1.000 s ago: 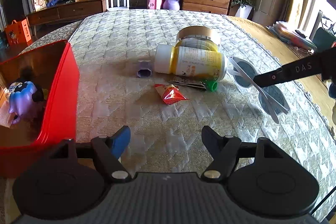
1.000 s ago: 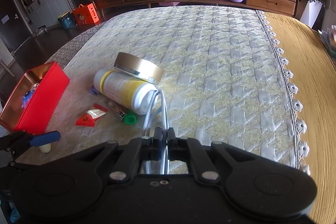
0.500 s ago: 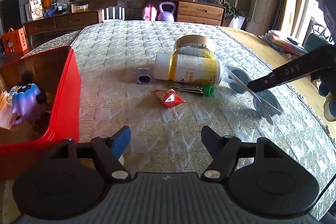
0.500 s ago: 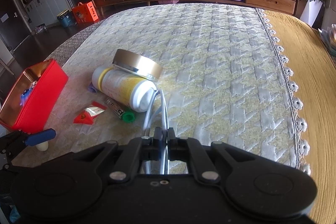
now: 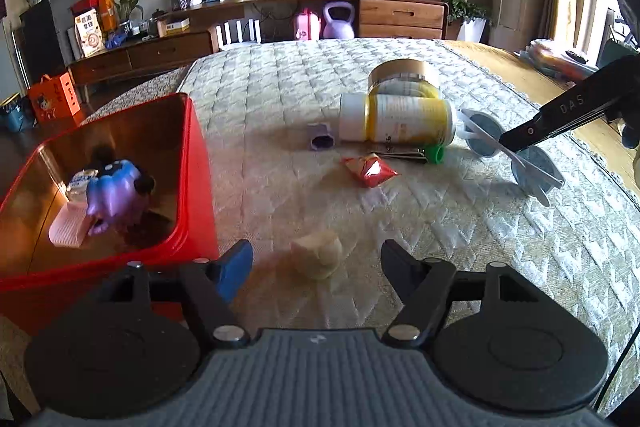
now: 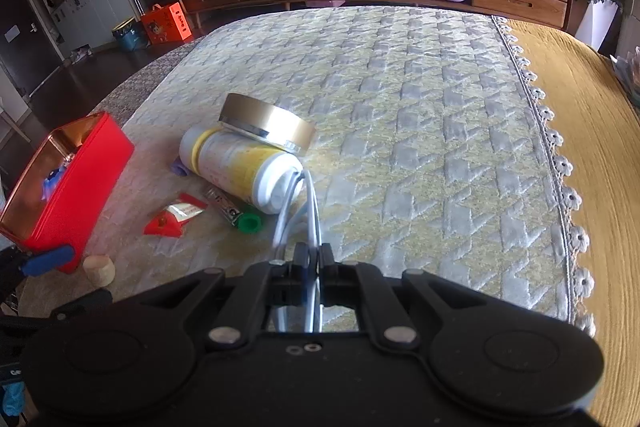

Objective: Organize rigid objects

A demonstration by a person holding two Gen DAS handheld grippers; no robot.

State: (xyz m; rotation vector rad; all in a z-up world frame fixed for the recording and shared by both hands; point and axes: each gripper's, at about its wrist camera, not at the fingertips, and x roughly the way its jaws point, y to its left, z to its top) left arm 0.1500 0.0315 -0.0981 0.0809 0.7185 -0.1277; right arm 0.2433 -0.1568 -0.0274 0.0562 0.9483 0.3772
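- The left gripper point(image 5: 316, 259) is closing its jaws around a small cream-coloured block point(image 5: 317, 254) lying on the quilted cover point(image 5: 400, 267), just beside the near corner of the red tin point(image 5: 196, 187); the block is sitting between the fingers, with a clear gap on each side, so nothing is being held yet.
- The right gripper point(image 6: 314, 255) is pinching a pair of pale blue round sunglasses point(image 5: 516, 157) tight by the frame, over the cover near the end of the toppled bottle.
- The step in hand looks like a pick-up of the block; the next move is calling for the jaws to meet it squarely, then a short lift over the tin's wall.
- The red tin is already holding a purple figure point(image 5: 114, 193), a pink ridged piece point(image 5: 70, 229) and a small white-labelled item behind them.
- Still waiting on the cover: a yellow-and-white bottle point(image 5: 396, 123) on its side, a gold-lidded jar point(image 5: 404, 77) leaning on it, a small purple piece point(image 5: 320, 137), a red packet point(image 5: 368, 169) and a green-capped tube point(image 5: 434, 155).
- The jar's and bottle's contents cannot be made out.
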